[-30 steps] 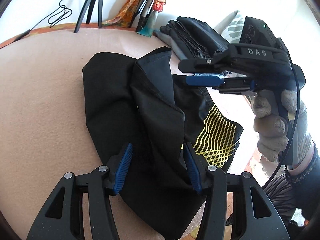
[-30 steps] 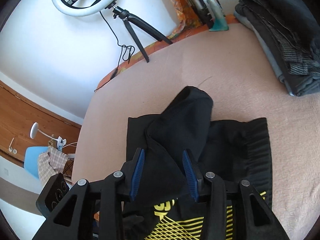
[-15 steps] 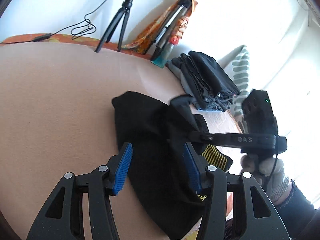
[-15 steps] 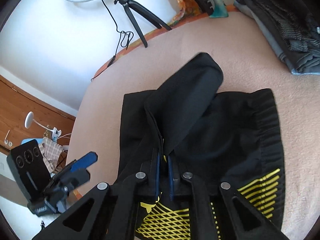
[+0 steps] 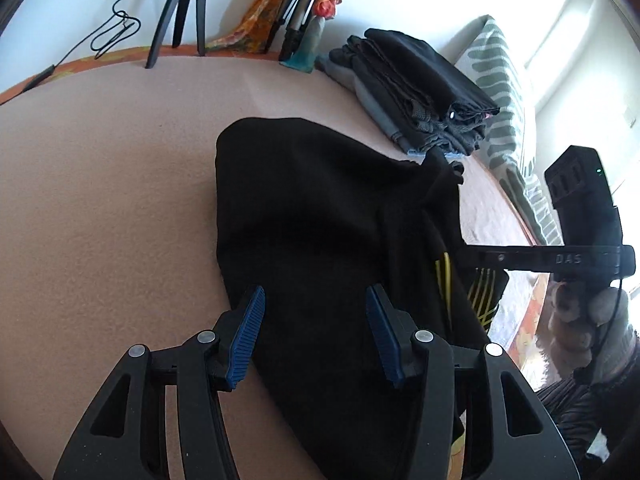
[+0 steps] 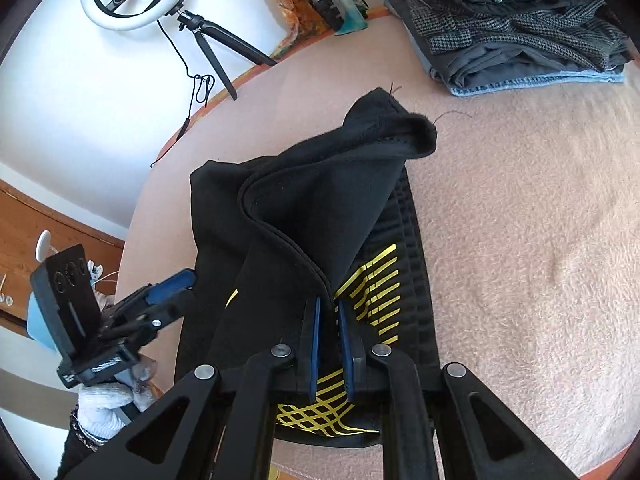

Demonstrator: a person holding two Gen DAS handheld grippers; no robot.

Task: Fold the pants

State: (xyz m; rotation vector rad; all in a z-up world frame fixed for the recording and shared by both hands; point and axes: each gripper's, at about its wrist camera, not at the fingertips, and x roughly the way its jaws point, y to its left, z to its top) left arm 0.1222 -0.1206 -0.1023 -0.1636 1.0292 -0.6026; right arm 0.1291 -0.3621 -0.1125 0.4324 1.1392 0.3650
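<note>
Pants [image 6: 312,208] lie black and bunched on the pink blanket [image 6: 520,220], with one flap lifted over the yellow-lined part near me. My right tongs [image 6: 329,308] stand narrow, with the piped edge of that flap between the blue pads. The jaws are opening a little just now, but the cloth looks pinched. My left tongs [image 5: 316,320] stand about half wide above the dark body of the pants, gripping nothing.

To do this fold well, I think I should firm up the right pinch before I carry the flap any further, since a thin hem slips out easily. My left tongs would do best by pressing or taking the opposite edge, so the lower layer stays flat while the flap crosses it. I would aim the edge to meet the far side squarely, clear of the stack of folded clothes [image 6: 512,20] near the wall.

Writing is scarce: in the left view the body of my right tongs carries the letters "DAS" [image 5: 568,259]. The yellow print [image 6: 376,284] on the pants is only lines and a lattice, with no words I can read.
</note>
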